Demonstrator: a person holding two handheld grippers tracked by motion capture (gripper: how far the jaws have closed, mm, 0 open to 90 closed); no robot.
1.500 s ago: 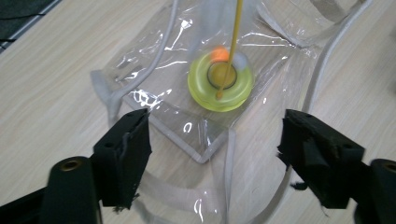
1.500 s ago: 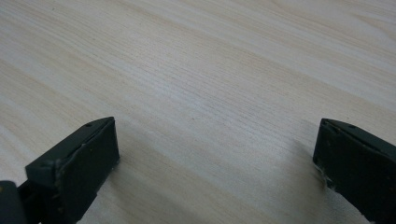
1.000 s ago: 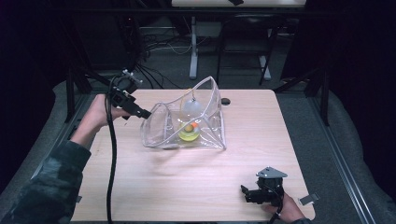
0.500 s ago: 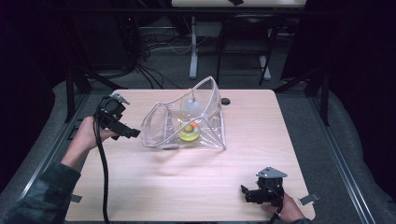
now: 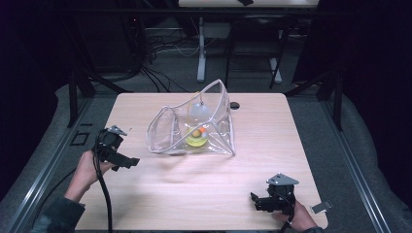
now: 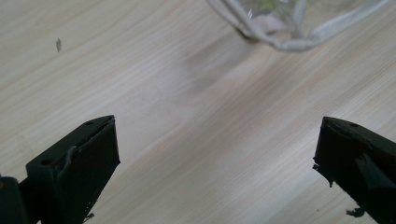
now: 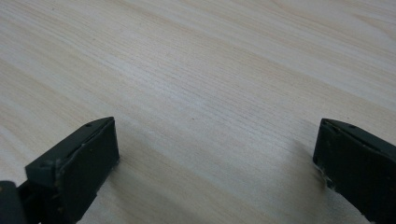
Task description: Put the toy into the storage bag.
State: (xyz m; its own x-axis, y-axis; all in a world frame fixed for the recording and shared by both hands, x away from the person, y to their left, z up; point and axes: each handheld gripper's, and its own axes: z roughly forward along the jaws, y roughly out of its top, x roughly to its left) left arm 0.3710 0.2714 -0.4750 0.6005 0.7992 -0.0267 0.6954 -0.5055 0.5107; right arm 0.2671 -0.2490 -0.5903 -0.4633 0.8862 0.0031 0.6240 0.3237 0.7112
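A clear plastic zip bag [image 5: 194, 127] lies in the middle of the wooden table [image 5: 204, 189], its mouth gaping toward the left. Inside it sit a yellow round thing with an orange ball [image 5: 197, 135] and a pale rounded object [image 5: 199, 111]. My left gripper [image 5: 130, 161] is held by a hand at the table's left edge, open and empty, a short way left of the bag's mouth. The bag's white-edged rim [image 6: 280, 35] shows at the top of the left gripper view, beyond the spread jaws. My right gripper [image 5: 256, 201] rests open near the front right edge, over bare wood [image 7: 210, 93].
A small dark round spot [image 5: 235, 105] sits on the table behind the bag. A small grey clip-like item [image 5: 320, 207] lies at the front right corner. Dark floor, cables and table legs lie beyond the far edge.
My left gripper has let go of the bag's mouth and pulled back left and toward the near side, down to the table's edge. The bag and the right gripper have stayed put.
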